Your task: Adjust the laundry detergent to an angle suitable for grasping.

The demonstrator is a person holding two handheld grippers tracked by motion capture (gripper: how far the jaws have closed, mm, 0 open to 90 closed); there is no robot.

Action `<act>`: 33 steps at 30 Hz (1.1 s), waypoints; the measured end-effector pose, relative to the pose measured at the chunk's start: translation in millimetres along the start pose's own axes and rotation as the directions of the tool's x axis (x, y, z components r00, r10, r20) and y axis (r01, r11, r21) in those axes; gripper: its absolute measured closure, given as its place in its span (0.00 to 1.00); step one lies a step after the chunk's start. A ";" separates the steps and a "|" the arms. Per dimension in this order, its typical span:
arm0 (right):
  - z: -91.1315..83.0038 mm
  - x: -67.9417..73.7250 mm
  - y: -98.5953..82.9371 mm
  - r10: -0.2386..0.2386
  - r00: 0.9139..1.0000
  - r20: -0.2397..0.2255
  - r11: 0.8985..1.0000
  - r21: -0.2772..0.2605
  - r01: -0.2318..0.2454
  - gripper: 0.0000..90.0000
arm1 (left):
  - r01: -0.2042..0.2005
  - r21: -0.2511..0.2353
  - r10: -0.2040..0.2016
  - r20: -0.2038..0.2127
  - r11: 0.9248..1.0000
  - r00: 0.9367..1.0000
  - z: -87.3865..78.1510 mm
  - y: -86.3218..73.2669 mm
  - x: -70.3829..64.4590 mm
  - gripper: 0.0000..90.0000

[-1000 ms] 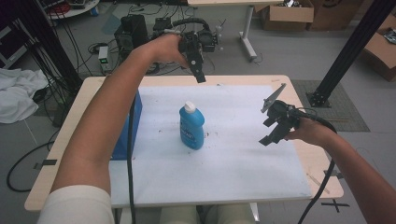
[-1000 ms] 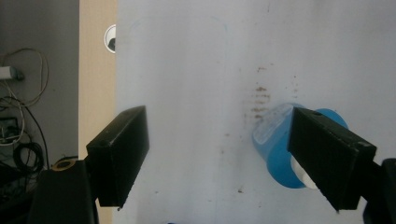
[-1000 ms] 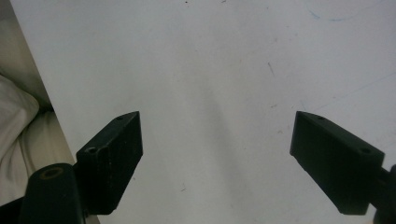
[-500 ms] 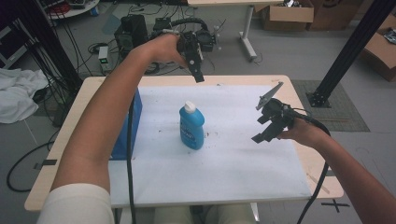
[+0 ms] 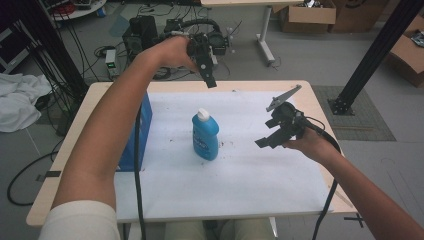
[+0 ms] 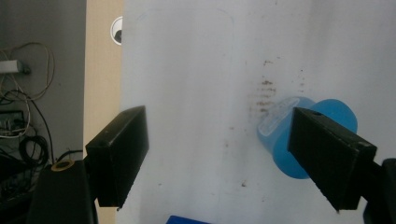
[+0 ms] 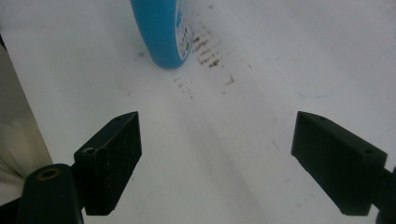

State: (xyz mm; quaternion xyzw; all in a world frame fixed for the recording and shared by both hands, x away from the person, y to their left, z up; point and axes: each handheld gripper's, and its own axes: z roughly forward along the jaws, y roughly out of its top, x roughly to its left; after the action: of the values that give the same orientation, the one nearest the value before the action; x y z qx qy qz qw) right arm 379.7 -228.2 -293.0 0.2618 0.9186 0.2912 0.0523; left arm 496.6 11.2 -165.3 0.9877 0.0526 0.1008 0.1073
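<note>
The left claw (image 5: pixel 206 67), black and held in the person's left hand (image 5: pixel 176 51), is hovering high above the far edge of the table and pointing downward, its two jaws standing wide apart with nothing between them. The left forearm is stretching long and nearly straight from the bottom left of the high view up over the table. In the left gripper view this claw (image 6: pixel 219 154) is looking straight down on the white sheet, with the blue plastic bottle (image 6: pixel 285 140) partly behind one jaw.

The right claw (image 5: pixel 270 136), also black, is sitting in the person's right hand (image 5: pixel 305 145) over the right half of the table, tilting down and toward the middle. Its jaws are spread wide and holding nothing. The right forearm is coming in from the bottom right corner at a slant. In the right gripper view this claw (image 7: pixel 217 158) is facing the base of the bottle (image 7: pixel 161 32), well apart from it.

The blue plastic bottle with a white cap (image 5: pixel 205 136) is standing upright near the middle of the white sheet (image 5: pixel 240 190), which is covering the light wooden table (image 5: pixel 320 105). It is standing between the two claws, touched by neither. A blue box (image 5: pixel 142 131) is standing at the sheet's left edge, partly behind the left arm.
</note>
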 end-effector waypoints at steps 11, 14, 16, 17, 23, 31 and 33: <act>11.0 24.9 19.9 0.029 0.999 0.017 0.996 -0.082 -0.028 0.17 | -0.001 -0.002 0.001 -0.002 1.000 1.000 -2.0 -5.7 -1.9 0.24; 15.3 31.9 24.6 0.040 0.999 0.033 0.994 -0.104 -0.037 0.17 | -0.003 -0.002 0.003 -0.002 1.000 1.000 -2.4 -6.5 -1.8 0.24; 17.6 35.8 27.3 0.046 0.998 0.041 0.993 -0.112 -0.041 0.17 | -0.003 -0.001 0.003 -0.003 1.000 1.000 -2.4 -7.1 -1.8 0.24; 19.1 37.6 28.6 0.051 0.998 0.038 0.992 -0.116 -0.046 0.17 | -0.003 0.004 0.003 -0.001 1.000 1.000 -2.9 -7.0 -1.6 0.24; 26.4 46.6 35.2 0.072 0.997 0.038 0.988 -0.143 -0.066 0.17 | -0.006 -0.005 0.006 -0.004 1.000 1.000 -2.2 -7.4 -1.6 0.24; 43.8 58.9 43.4 0.075 0.996 0.038 0.980 -0.186 -0.067 0.17 | -0.016 -0.004 0.016 -0.007 1.000 1.000 -1.3 -6.4 -1.5 0.24; 46.2 60.0 44.1 0.076 0.996 0.038 0.979 -0.193 -0.067 0.17 | -0.012 -0.001 0.012 -0.003 1.000 1.000 -1.4 -6.6 -1.6 0.24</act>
State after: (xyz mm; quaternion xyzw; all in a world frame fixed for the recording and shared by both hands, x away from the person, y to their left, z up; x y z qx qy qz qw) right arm 359.6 -143.5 -302.9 0.2949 0.8749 0.3740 0.0875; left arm 494.2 17.7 -165.7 0.9878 0.0469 0.1027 0.1073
